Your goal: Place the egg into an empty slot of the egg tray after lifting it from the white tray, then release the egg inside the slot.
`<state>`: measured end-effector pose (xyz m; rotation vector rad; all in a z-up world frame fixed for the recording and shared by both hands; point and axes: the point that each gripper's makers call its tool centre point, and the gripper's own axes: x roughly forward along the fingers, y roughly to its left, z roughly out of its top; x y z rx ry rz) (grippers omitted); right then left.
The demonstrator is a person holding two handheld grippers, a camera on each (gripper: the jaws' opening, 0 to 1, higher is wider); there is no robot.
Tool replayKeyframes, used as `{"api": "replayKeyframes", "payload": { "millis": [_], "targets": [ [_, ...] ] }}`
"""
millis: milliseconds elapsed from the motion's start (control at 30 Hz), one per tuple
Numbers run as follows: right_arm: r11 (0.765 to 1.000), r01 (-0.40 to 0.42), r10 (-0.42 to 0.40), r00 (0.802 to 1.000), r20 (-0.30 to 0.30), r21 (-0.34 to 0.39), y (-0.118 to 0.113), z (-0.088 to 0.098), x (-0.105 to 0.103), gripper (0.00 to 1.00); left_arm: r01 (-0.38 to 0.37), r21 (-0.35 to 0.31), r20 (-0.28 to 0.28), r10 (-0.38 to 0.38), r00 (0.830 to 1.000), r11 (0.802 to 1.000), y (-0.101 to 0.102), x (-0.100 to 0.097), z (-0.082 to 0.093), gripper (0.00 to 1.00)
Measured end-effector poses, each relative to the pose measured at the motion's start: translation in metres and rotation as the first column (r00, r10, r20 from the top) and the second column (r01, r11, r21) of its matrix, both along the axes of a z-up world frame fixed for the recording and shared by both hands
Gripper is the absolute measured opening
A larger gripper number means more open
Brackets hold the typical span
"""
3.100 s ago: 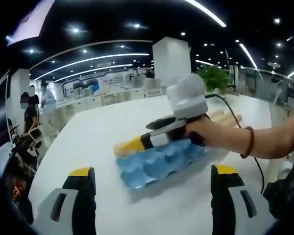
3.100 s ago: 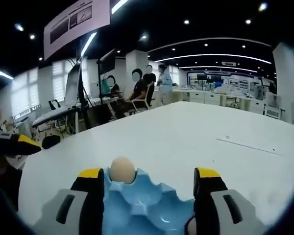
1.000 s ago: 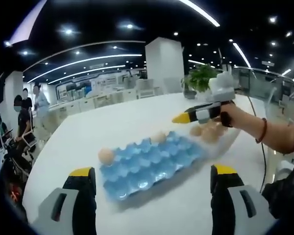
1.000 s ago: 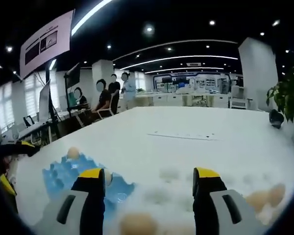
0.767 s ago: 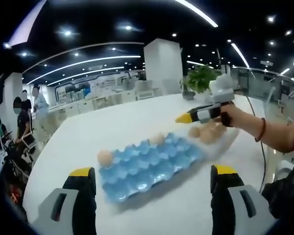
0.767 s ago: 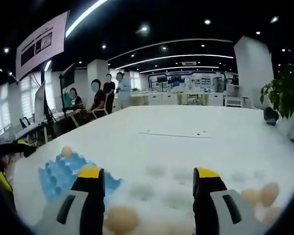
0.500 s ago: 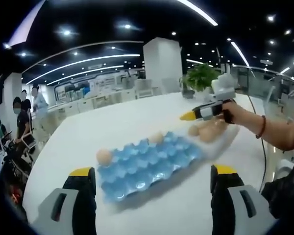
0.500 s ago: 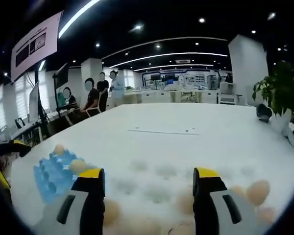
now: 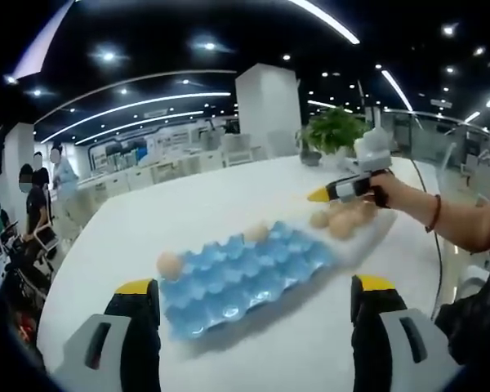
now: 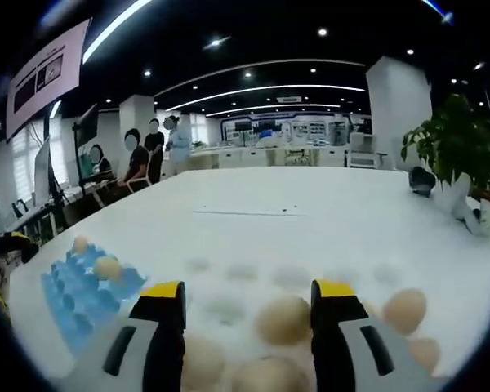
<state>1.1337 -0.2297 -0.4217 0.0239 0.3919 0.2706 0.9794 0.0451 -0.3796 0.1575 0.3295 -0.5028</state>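
Both claws gape empty over a broad white table (image 9: 229, 196) in a bright open office; right claw (image 10: 247, 314) hovers above the white tray's (image 10: 229, 278) eggs (image 10: 283, 319).

Egg tray (image 9: 243, 273) sits left of the white tray (image 10: 327, 282) on the desk (image 9: 188, 204).
Two eggs (image 9: 170, 264) in the egg tray, several more (image 10: 284, 318) in the white one.

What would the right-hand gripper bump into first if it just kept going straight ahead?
Most likely an egg lying in the white tray: it sits between the open jaws of the right gripper, just ahead of the tips. Depth is hard to judge through the fisheye, so the gripper might pass slightly above it.
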Motion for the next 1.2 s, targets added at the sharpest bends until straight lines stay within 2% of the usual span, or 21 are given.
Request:
{"api": "replayKeyframes", "payload": {
  "millis": [167,400,467,533,600,733,967,1200],
  "targets": [
    [0.999,0.046,-0.046,0.999,0.011,-0.003,-0.008,0.000,0.000,0.49,-0.003,0.000,0.004,0.003,1.000,1.000,0.002,0.000,0.001,0.99],
    [0.992,0.101,-0.101,0.995,0.007,-0.072,-0.017,-0.004,0.002,0.37,-0.008,0.009,0.013,0.008,1.000,1.000,0.005,0.001,0.003,0.99],
    [0.989,0.130,-0.130,0.991,0.001,-0.070,-0.021,-0.005,0.002,0.33,-0.007,0.002,0.018,0.007,1.000,1.000,0.005,0.001,0.005,0.99],
    [0.987,0.141,-0.141,0.990,-0.005,-0.075,-0.022,-0.006,0.004,0.32,-0.007,0.001,0.018,0.007,1.000,1.000,0.005,0.001,0.005,0.99],
    [0.982,0.151,-0.154,0.988,-0.018,-0.115,-0.021,-0.008,0.005,0.31,-0.006,0.006,0.018,0.006,1.000,1.000,0.005,0.001,0.005,0.99],
    [0.980,0.181,-0.184,0.983,-0.026,-0.084,-0.023,-0.009,0.005,0.31,-0.008,0.005,0.019,0.008,1.000,1.000,0.007,0.000,0.005,0.99],
    [0.978,0.182,-0.186,0.982,-0.027,-0.107,-0.023,-0.010,0.006,0.31,-0.013,0.007,0.022,0.013,1.000,1.000,0.009,-0.001,0.006,0.99],
    [0.976,0.200,-0.204,0.979,-0.031,-0.090,-0.024,-0.010,0.004,0.29,-0.009,0.010,0.023,0.009,1.000,1.000,0.010,0.001,0.006,0.99]
  ]
}}
